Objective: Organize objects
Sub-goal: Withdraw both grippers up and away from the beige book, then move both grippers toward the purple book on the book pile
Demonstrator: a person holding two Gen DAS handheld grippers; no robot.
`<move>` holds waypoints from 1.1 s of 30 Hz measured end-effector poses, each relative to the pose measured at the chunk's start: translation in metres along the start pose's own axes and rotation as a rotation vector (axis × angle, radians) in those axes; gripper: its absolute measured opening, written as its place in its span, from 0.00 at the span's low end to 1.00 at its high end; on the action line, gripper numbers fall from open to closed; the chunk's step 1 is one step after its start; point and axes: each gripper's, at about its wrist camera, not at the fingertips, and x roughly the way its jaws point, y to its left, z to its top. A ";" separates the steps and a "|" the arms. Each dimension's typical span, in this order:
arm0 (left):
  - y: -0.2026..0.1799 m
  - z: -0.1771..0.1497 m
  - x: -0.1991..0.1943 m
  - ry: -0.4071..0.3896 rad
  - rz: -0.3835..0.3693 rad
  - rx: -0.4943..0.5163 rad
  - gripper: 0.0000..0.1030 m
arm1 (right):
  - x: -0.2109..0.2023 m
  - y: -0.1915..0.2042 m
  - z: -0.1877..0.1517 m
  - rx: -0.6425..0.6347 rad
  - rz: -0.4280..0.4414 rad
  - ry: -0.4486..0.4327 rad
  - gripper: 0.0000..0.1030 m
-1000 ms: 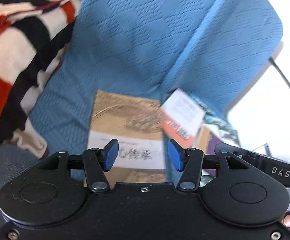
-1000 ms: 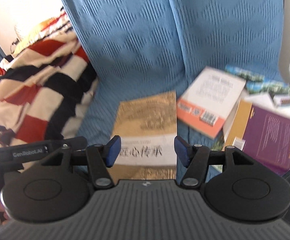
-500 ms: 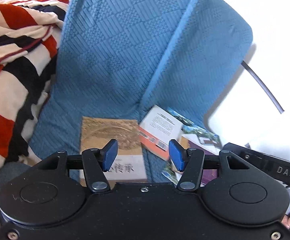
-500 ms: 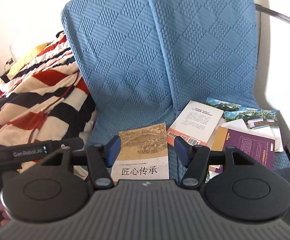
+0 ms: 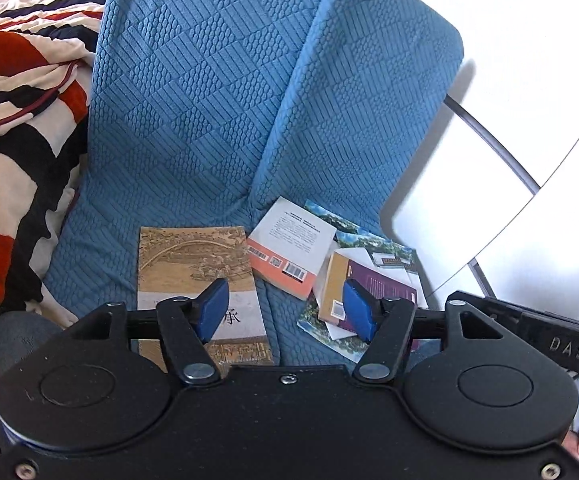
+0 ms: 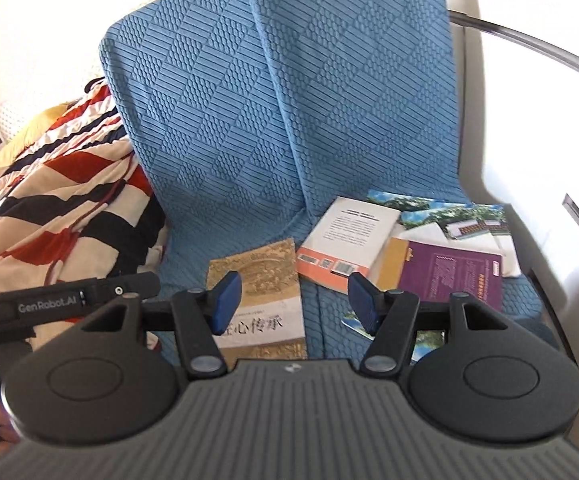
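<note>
A tan book with Chinese characters (image 5: 193, 264) (image 6: 257, 280) lies flat on the blue sofa seat. To its right lies a white and orange book (image 5: 289, 248) (image 6: 345, 240), then a purple and yellow book (image 5: 369, 288) (image 6: 449, 276) on top of scenic leaflets (image 5: 353, 236) (image 6: 449, 212). My left gripper (image 5: 285, 312) is open and empty, held above and short of the books. My right gripper (image 6: 295, 306) is open and empty too, also held back above them.
A striped red, black and cream blanket (image 5: 13, 128) (image 6: 57, 184) is heaped on the sofa's left. Two blue back cushions (image 5: 217, 92) (image 6: 281, 100) stand behind the books. A white wall with a grey cable (image 5: 489, 136) is at the right.
Both grippers have pulled back and up from the books, so more of the sofa back shows. The books have not moved. Both grippers stay open.
</note>
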 end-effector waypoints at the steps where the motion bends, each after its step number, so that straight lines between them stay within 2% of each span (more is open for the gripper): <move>1: -0.003 -0.002 -0.001 0.001 -0.008 -0.006 0.63 | -0.002 -0.001 -0.003 0.000 -0.001 0.006 0.60; 3: -0.008 -0.006 -0.003 0.001 -0.016 -0.014 0.67 | -0.005 -0.003 -0.009 -0.001 -0.012 0.015 0.61; 5: -0.014 -0.010 -0.005 -0.006 -0.005 -0.020 0.77 | -0.006 -0.006 -0.014 0.018 -0.037 0.025 0.67; 10: -0.025 -0.015 -0.007 -0.017 0.016 -0.005 0.80 | -0.010 -0.021 -0.023 0.087 -0.044 0.037 0.67; 14: -0.033 -0.017 -0.008 -0.027 0.031 0.010 0.94 | -0.016 -0.033 -0.026 0.095 -0.045 0.024 0.67; 16: -0.040 -0.018 -0.008 -0.036 0.038 0.023 0.99 | -0.018 -0.039 -0.026 0.087 -0.057 0.017 0.70; 18: -0.047 -0.019 -0.007 -0.045 0.038 0.028 0.99 | -0.019 -0.047 -0.024 0.089 -0.053 0.011 0.94; 19: -0.049 -0.020 -0.005 -0.045 0.035 0.025 0.99 | -0.020 -0.052 -0.024 0.098 -0.049 0.003 0.99; 23: -0.060 -0.021 0.004 -0.032 0.016 0.005 0.99 | -0.020 -0.071 -0.020 0.125 -0.049 0.003 1.00; 33: -0.096 -0.024 0.047 0.013 0.007 0.032 0.99 | -0.013 -0.117 -0.018 0.164 -0.052 0.025 1.00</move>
